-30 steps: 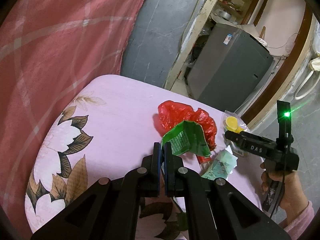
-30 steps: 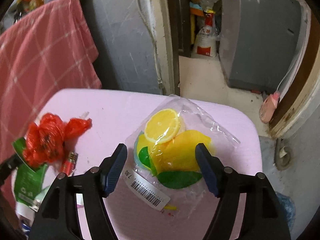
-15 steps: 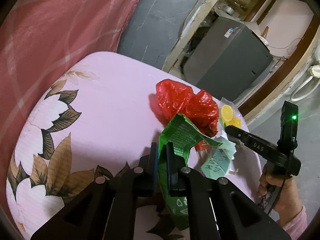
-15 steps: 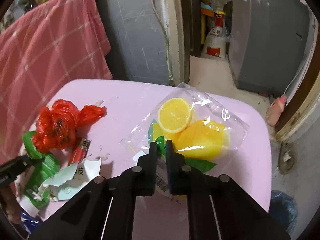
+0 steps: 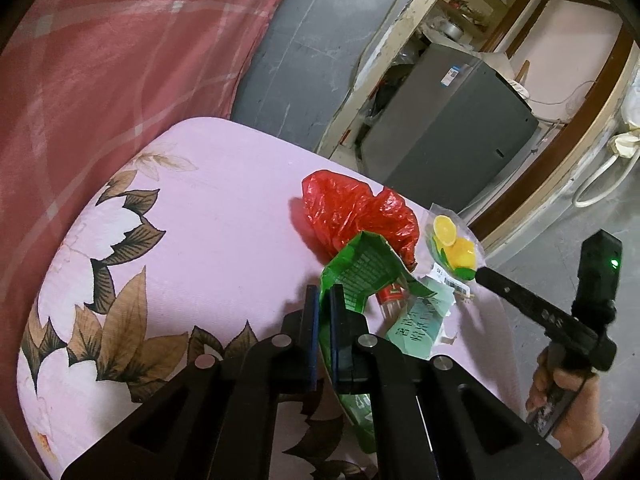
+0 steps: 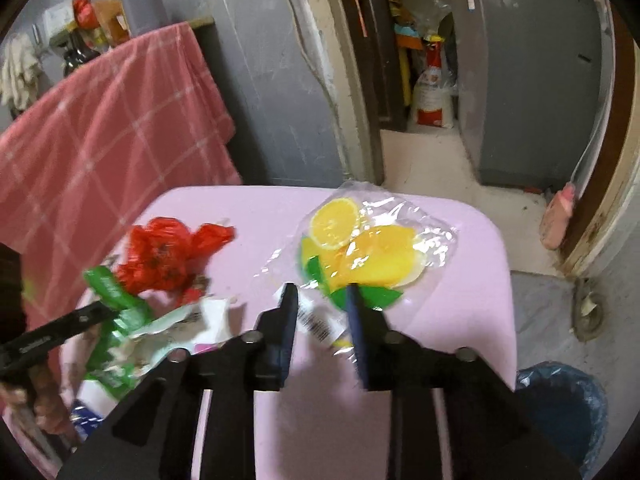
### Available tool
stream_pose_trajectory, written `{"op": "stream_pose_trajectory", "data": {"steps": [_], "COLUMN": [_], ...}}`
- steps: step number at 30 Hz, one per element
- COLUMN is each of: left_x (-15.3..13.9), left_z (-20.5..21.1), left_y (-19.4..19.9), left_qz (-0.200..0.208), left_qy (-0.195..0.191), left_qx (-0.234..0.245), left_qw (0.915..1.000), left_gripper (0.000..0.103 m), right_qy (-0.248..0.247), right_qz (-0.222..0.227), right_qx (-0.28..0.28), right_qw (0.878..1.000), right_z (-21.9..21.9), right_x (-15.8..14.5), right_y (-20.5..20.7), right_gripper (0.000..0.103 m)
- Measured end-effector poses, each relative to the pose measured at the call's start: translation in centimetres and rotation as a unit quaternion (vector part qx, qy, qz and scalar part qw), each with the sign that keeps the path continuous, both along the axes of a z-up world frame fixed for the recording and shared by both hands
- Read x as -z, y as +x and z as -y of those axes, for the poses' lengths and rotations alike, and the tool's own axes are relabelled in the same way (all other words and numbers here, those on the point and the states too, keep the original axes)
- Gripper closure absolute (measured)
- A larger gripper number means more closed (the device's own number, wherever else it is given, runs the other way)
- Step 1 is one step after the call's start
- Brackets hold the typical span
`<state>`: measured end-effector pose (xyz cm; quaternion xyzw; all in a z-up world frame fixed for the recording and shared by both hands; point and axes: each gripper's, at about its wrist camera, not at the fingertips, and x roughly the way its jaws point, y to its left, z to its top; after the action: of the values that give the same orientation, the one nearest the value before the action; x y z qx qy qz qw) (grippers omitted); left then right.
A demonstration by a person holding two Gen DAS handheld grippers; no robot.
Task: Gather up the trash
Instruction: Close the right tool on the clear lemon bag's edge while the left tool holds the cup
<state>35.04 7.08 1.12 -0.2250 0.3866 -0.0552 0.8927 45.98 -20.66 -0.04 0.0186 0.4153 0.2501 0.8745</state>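
My left gripper (image 5: 323, 296) is shut on a green wrapper (image 5: 368, 268), whose edge is pinched between the pads while the rest hangs over the table. Behind it lie a crumpled red plastic bag (image 5: 352, 212), a small red packet (image 5: 394, 294) and torn pale green paper (image 5: 420, 320). A clear bag printed with lemon slices (image 6: 368, 248) lies flat on the pink cloth. My right gripper (image 6: 321, 300) hovers at its near edge; its jaws are opening, with the barcode label between the fingertips but not pressed.
The table (image 6: 440, 340) has a pink flowered cloth. A bin lined with a blue bag (image 6: 560, 400) stands on the floor at the table's right corner. A red checked cloth (image 6: 100, 140) hangs at the left. A grey cabinet (image 6: 532, 80) stands beyond the doorway.
My left gripper has closed on the green wrapper and raised it. My right gripper shut on the lemon bag's edge, then parted its jaws and drew back; the bag stays on the table.
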Motion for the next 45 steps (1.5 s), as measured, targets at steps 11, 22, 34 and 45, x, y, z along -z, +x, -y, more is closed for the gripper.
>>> {"op": "stream_pose_trajectory", "data": {"steps": [11, 22, 34, 45], "left_x": [-0.2, 0.3, 0.2, -1.1], "left_z": [0.1, -0.2, 0.1, 1.1], "left_y": [-0.4, 0.7, 1.1, -0.1], "left_qz": [-0.004, -0.005, -0.005, 0.017], "left_qy": [0.003, -0.006, 0.003, 0.004], "left_qx": [-0.005, -0.007, 0.001, 0.005], "left_qw": [1.0, 0.9999, 1.0, 0.9998], "left_gripper": [0.101, 0.101, 0.101, 0.103], "right_qy": [-0.005, 0.033, 0.034, 0.074], "right_qz": [0.009, -0.04, -0.058, -0.011], "right_qx": [0.014, 0.092, 0.084, 0.028], "right_qw": [1.0, 0.994, 0.994, 0.997], "right_z": [-1.5, 5.0, 4.0, 2.6], "right_x": [-0.3, 1.9, 2.6, 1.0], "right_y": [-1.0, 3.8, 6.4, 2.1], "right_gripper": [0.058, 0.037, 0.061, 0.1]}}
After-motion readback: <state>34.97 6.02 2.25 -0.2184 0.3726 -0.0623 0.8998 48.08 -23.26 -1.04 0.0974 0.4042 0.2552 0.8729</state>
